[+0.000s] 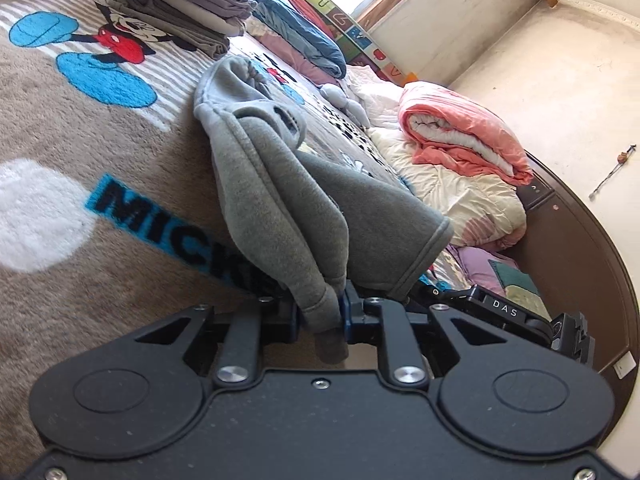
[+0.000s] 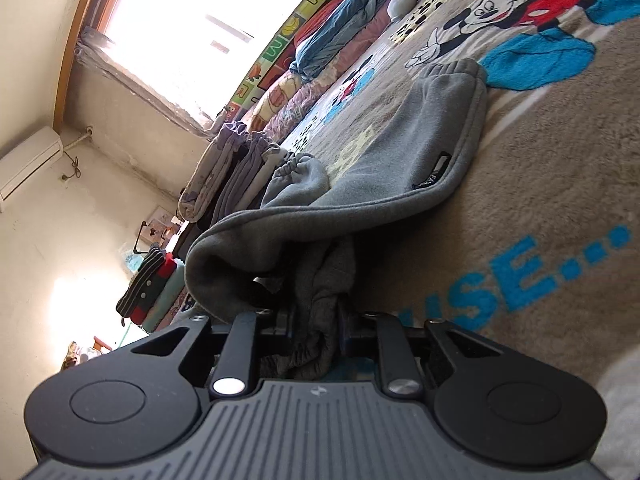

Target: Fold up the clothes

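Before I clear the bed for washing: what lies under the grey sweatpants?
The grey sweatpants lie on the Mickey Mouse blanket, which shows all around them. Both grippers pinch their near end. Whatever sits beneath the fabric itself is covered.

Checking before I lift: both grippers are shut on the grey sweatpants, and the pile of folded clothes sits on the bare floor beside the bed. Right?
Not quite. The left gripper and right gripper are both shut on the grey sweatpants, but the pile of folded clothes sits on the Mickey Mouse blanket, not on the floor. The left wrist view shows it.
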A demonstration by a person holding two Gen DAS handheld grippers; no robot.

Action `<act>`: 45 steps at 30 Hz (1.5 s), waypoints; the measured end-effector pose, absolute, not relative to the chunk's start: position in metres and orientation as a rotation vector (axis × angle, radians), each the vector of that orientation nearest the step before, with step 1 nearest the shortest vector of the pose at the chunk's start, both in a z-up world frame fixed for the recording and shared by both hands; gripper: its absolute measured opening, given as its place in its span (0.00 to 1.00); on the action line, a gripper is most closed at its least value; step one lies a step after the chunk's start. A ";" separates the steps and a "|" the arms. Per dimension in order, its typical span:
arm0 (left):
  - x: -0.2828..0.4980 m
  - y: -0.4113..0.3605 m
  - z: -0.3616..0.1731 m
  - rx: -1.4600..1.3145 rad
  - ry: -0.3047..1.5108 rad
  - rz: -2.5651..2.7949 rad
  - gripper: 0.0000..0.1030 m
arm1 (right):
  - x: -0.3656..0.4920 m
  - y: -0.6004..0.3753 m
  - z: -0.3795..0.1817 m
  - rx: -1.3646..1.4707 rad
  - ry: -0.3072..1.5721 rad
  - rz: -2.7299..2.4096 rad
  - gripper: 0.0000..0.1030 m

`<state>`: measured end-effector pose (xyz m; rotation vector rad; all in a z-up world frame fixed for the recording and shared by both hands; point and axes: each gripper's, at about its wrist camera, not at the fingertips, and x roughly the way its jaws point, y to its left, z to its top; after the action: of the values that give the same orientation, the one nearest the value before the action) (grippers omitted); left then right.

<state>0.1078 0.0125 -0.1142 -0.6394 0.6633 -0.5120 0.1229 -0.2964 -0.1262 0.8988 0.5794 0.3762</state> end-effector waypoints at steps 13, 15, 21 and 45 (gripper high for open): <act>0.082 -0.059 -0.119 -0.673 0.803 -0.708 0.16 | 0.048 -0.370 -0.114 0.998 0.470 0.231 0.20; 0.080 -0.082 -0.118 -0.640 0.824 -0.744 0.16 | 0.043 -0.384 -0.115 1.002 0.444 0.201 0.19; 0.073 -0.141 -0.128 -0.492 0.925 -0.820 0.18 | 0.042 -0.417 -0.110 0.962 0.381 0.108 0.19; 0.116 0.002 -0.064 -0.602 0.650 -0.919 0.63 | 0.038 -0.418 -0.150 0.966 0.458 0.042 0.54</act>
<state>0.1161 0.0017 -0.0638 -0.6020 0.6505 -0.9187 0.0381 -0.4180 -0.1500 0.9661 0.4579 0.0417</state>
